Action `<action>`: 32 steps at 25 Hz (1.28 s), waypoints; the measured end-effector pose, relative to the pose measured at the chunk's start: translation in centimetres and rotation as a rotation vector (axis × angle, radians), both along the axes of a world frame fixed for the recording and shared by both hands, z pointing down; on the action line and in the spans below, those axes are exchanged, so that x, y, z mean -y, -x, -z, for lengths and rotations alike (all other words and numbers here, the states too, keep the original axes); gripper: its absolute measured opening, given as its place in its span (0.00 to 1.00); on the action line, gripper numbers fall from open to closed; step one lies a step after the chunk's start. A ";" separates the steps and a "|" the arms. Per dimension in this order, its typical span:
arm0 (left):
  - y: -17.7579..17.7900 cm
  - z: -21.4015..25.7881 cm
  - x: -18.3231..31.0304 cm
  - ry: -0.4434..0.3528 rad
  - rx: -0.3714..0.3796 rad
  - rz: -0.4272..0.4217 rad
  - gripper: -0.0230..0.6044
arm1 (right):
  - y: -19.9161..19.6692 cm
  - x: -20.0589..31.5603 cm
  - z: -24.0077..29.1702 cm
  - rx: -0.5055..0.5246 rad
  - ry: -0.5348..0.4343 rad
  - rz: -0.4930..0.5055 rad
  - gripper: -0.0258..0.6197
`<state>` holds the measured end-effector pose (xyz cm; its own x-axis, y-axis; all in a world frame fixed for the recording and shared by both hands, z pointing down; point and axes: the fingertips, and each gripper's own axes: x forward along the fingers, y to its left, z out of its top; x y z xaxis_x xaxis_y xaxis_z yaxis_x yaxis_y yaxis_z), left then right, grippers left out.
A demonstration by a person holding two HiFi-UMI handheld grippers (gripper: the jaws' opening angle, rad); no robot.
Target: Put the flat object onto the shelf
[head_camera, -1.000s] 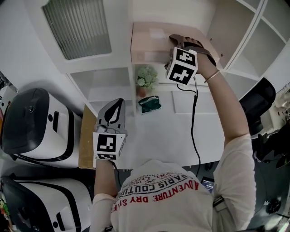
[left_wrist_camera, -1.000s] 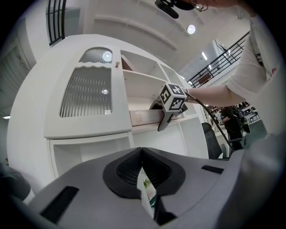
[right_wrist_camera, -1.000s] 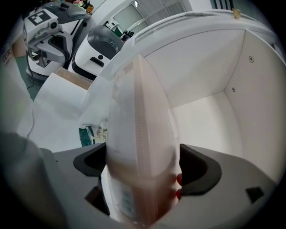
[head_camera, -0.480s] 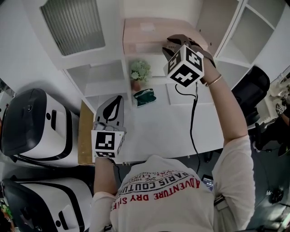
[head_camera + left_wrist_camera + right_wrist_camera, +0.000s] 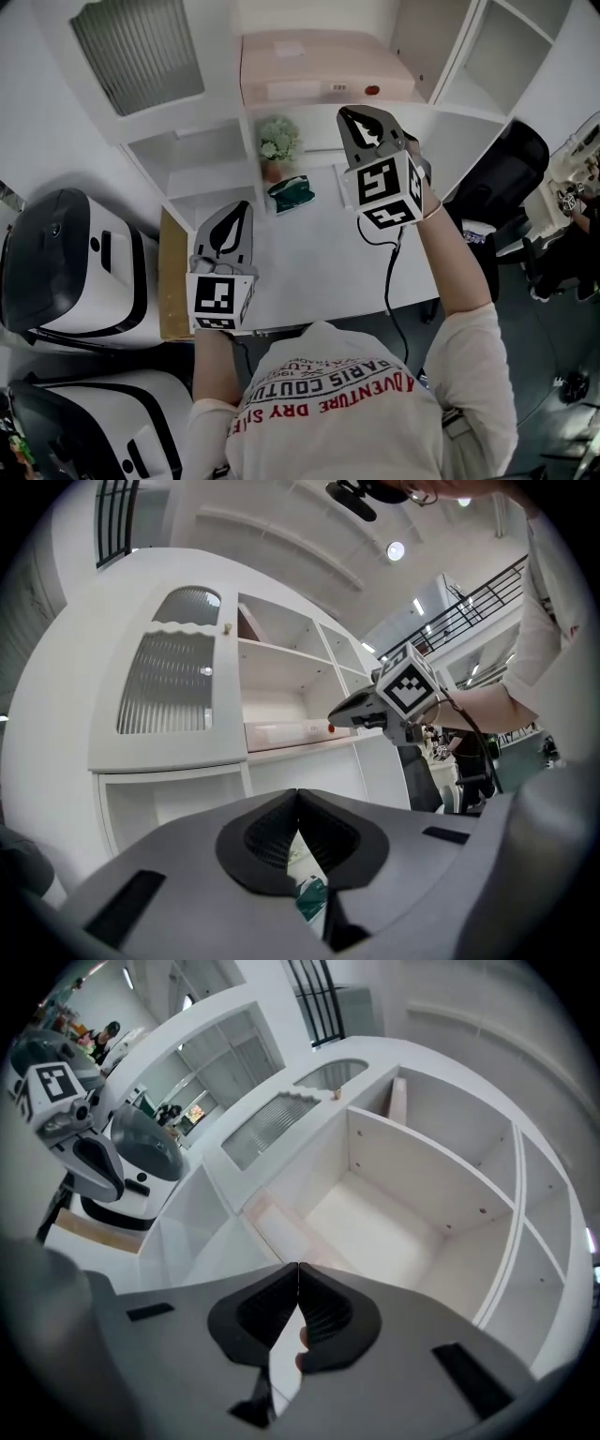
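The flat object, a pale pink box (image 5: pixel 309 61), lies on the top shelf (image 5: pixel 281 111) of the white unit. It also shows as the box (image 5: pixel 281 733) in the left gripper view. My right gripper (image 5: pixel 361 120) hangs in front of and below the box, clear of it. Its jaws are shut with nothing between them, and the right gripper (image 5: pixel 298 1267) faces an empty shelf compartment. My left gripper (image 5: pixel 242 208) is held over the left of the white table, shut and empty. In its own view the left gripper (image 5: pixel 298 794) has its tips touching.
A small potted plant (image 5: pixel 278 150) and a teal pouch (image 5: pixel 289 195) sit at the back of the white table (image 5: pixel 319 272). A wooden panel (image 5: pixel 172 281) edges its left side. Black-and-white machines (image 5: pixel 56 262) stand at the left, a black chair (image 5: pixel 502 169) at the right.
My right gripper has let go of the pink box, drawn back from the shelf towards me and closed. The box stays on the shelf. My left gripper has barely moved.
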<state>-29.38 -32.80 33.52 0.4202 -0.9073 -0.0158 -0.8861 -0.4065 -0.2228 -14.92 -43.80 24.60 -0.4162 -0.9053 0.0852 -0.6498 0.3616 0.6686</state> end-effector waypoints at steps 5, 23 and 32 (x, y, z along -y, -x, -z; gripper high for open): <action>-0.3 0.2 -0.1 -0.005 0.009 -0.007 0.06 | -0.8 -3.3 -1.7 0.179 -0.062 0.019 0.08; -0.9 -0.5 -0.1 0.006 0.022 0.002 0.06 | -1.0 -8.2 -9.5 0.506 0.112 0.101 0.08; -1.3 -0.1 0.3 0.007 0.017 0.008 0.06 | -1.4 -7.6 -9.7 0.512 0.150 0.110 0.08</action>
